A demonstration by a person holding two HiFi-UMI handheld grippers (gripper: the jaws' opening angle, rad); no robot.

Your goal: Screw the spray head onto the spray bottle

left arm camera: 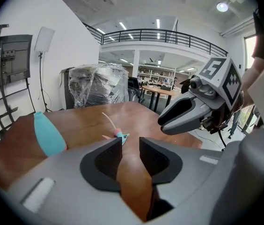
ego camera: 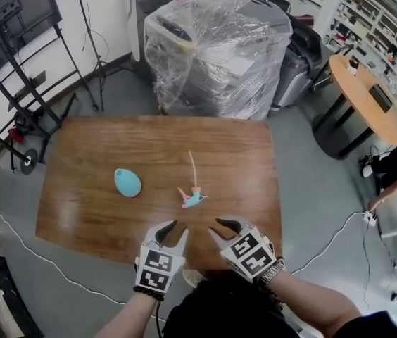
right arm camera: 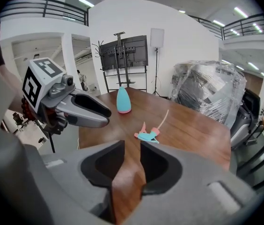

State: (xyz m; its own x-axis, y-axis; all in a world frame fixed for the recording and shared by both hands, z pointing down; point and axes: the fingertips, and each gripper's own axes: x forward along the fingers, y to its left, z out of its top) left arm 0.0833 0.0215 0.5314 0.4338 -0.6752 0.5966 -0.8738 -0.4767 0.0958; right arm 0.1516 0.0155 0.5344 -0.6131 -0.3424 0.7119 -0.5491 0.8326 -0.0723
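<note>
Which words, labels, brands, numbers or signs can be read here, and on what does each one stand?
None can be read.
The left gripper and right gripper carry only black-and-white square markers, not letters.
The spray bottle and spray head show no print.
Anything on the far shelves is too small to read.

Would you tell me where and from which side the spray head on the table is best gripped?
I would grip the spray head across its teal body, coming down from the near side with the right gripper. It lies on its side, and its thin tube points away and looks too flimsy to hold.
</note>
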